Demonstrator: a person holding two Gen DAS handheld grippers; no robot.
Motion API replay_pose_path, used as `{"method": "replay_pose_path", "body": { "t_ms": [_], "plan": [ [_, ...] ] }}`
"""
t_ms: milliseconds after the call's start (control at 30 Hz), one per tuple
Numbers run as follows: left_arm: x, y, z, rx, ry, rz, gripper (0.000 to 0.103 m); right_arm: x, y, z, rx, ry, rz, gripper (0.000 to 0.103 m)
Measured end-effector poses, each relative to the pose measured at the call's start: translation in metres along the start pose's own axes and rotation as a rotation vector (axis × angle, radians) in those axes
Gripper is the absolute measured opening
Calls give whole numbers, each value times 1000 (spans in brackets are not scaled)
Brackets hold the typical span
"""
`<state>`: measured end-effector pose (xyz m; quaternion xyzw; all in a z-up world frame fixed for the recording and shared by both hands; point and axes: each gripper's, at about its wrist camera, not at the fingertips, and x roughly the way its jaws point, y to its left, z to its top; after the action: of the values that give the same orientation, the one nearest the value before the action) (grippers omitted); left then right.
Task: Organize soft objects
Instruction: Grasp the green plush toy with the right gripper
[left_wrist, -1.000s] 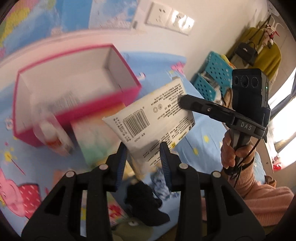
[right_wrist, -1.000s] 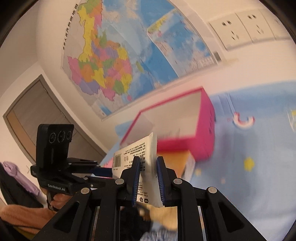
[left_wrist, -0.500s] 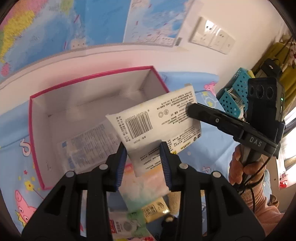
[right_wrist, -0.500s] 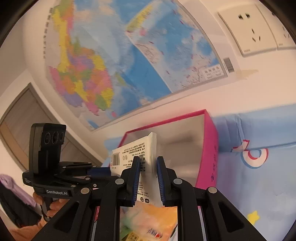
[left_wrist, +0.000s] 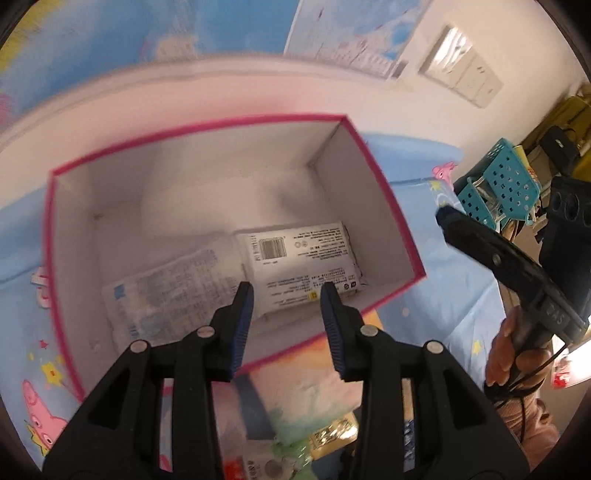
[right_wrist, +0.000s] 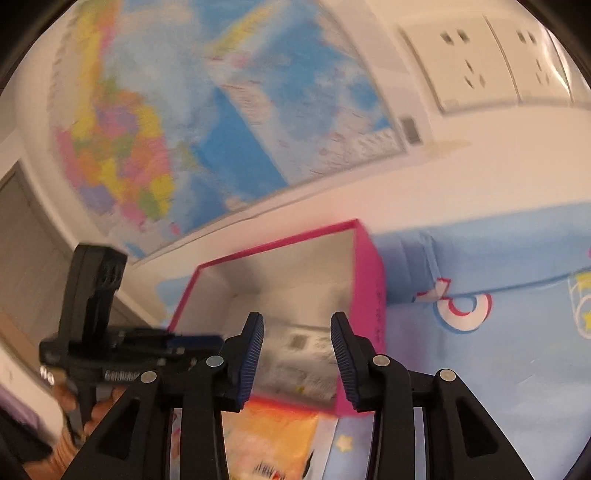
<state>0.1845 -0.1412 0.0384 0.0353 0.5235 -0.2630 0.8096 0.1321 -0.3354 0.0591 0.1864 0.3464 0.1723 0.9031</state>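
A pink box (left_wrist: 384, 206) with a white inside stands on the blue cartoon sheet. On its floor lies a white barcode pack (left_wrist: 299, 258), beside a second pack with blue print (left_wrist: 166, 295). My left gripper (left_wrist: 286, 306) hovers over the box's near wall, its jaws opening, with nothing pressed between them. The right gripper (left_wrist: 480, 251) reaches in from the right, clear of the box. In the right wrist view my right gripper (right_wrist: 297, 332) is opening above the box (right_wrist: 365, 295), and the white pack (right_wrist: 299, 354) shows blurred below it. The left gripper (right_wrist: 110, 347) is at the left.
Several soft packs (left_wrist: 306, 398) lie on the sheet in front of the box, one of them orange (right_wrist: 273, 435). Teal baskets (left_wrist: 506, 181) stand at the right. A wall with a map (right_wrist: 184, 129) and sockets (right_wrist: 480, 66) rises behind the box.
The white pack that both grippers held over the box now lies on the box floor. Both pairs of jaws have widened, and the right gripper has drawn back to the right.
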Motion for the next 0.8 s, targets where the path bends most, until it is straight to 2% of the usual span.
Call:
{"method": "replay_pose_path", "body": {
  "t_ms": [67, 133, 267, 400, 533, 667, 733, 800],
  "plan": [
    [-25, 3, -19, 25, -73, -16, 55, -15, 18, -13, -76, 11, 63, 42],
    [-46, 5, -37, 39, -135, -27, 60, -30, 44, -33, -183, 41, 128, 46],
    [-82, 7, -86, 62, -216, -25, 61, -49, 84, -84, -336, 132, 256, 49],
    [-91, 15, -133, 54, -234, 1, 61, -55, 103, -128, -365, 236, 371, 49],
    [-86, 29, -175, 2, -202, 5, 61, -51, 121, -164, -359, 334, 449, 49],
    [-85, 44, -211, -65, -192, -8, 61, -31, 127, -189, -321, 439, 445, 49],
    [-86, 50, -227, -86, -191, -6, 61, -22, 122, -197, -317, 474, 365, 49],
    [-87, 54, -242, -99, -188, -26, 61, -20, 112, -201, -294, 486, 321, 48]
  ]
}}
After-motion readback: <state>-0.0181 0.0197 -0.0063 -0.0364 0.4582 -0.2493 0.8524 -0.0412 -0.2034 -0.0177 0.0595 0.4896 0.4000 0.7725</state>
